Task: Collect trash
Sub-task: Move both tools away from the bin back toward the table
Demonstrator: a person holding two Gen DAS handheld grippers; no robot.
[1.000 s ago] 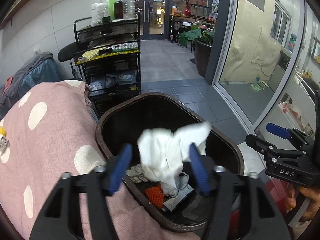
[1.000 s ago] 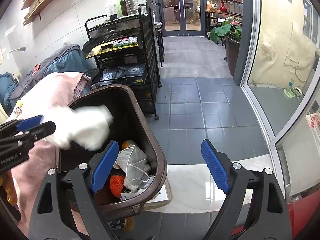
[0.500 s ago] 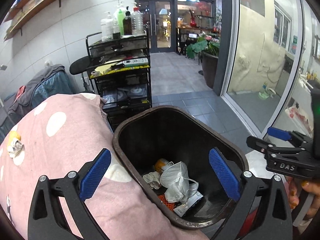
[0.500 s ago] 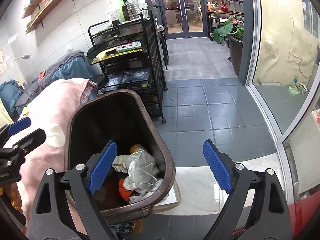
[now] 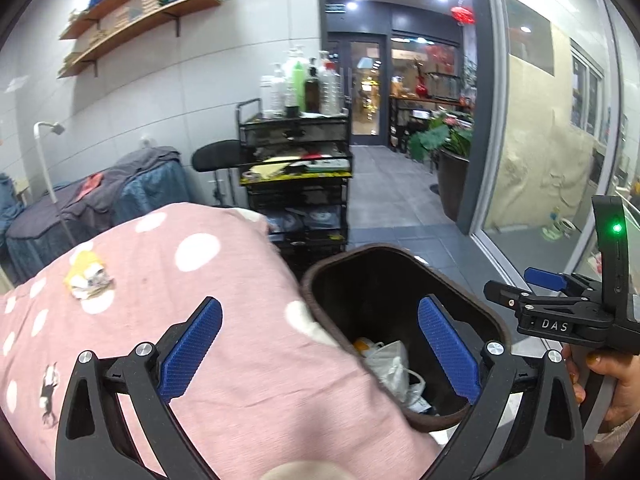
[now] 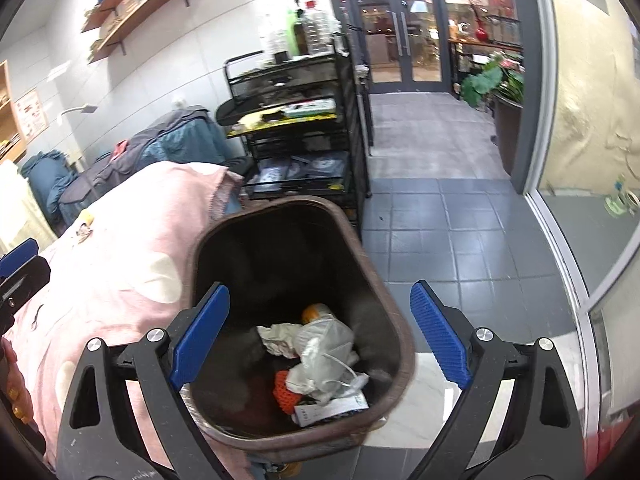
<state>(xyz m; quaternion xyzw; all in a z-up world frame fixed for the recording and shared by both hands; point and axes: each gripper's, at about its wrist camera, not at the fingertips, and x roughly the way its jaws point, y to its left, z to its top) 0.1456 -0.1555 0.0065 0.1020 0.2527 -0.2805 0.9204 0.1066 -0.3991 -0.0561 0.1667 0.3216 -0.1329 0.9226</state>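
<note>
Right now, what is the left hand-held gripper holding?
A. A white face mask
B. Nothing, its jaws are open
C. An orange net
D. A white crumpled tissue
B: the left hand-held gripper has its blue pads spread wide with nothing between them, over the pink polka-dot blanket and the dark brown plastic trash bin.

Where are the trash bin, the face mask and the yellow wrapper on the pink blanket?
trash bin (image 6: 404, 344): right wrist view, on its brown rim at the right side.
face mask (image 6: 326, 338): right wrist view, on the white cup of the mask.
yellow wrapper (image 5: 89, 274): left wrist view, on its crumpled middle.
</note>
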